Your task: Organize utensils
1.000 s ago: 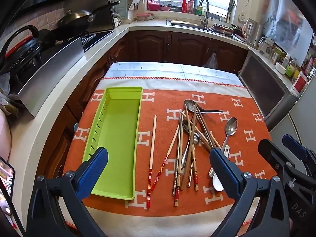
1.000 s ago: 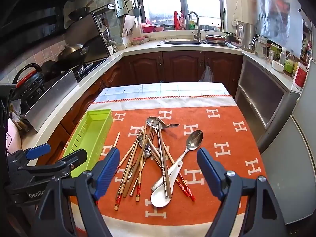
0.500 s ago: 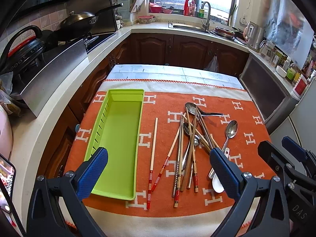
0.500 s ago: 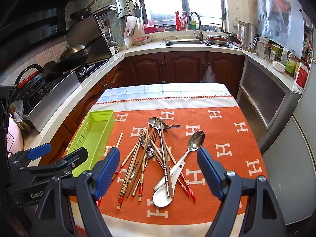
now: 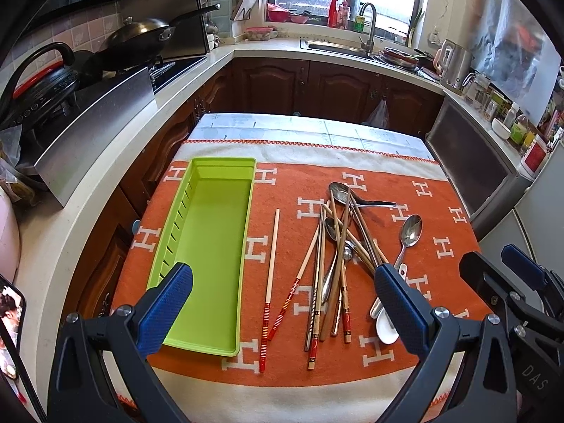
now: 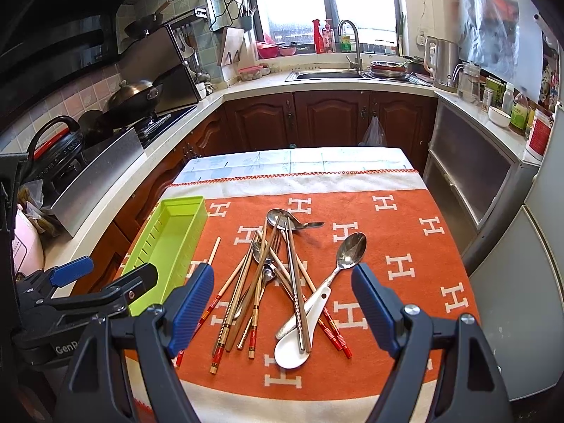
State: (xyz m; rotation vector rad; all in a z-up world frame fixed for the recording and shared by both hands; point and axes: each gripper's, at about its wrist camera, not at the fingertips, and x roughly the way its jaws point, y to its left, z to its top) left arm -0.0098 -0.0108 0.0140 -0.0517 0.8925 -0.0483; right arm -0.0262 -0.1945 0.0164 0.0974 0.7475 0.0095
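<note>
Kitchen counters with dark wooden cabinets ring a table covered by an orange cloth patterned with white H shapes (image 5: 440, 190). At its left side lies a long lime-green plastic tray (image 5: 208, 246), nothing in it. Right of the tray, one wooden chopstick with a red-banded end (image 5: 270, 278) lies alone, and further right is a tangled pile of wooden chopsticks and steel spoons (image 6: 278, 268), with a white ceramic spoon (image 6: 294, 347) at its near edge. Both the blue-padded left gripper (image 5: 282, 312) and blue-padded right gripper (image 6: 282, 305) hover spread wide, holding nothing.

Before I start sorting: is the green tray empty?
Empty. The green tray shows only bare floor; every utensil lies on the orange cloth.
</note>
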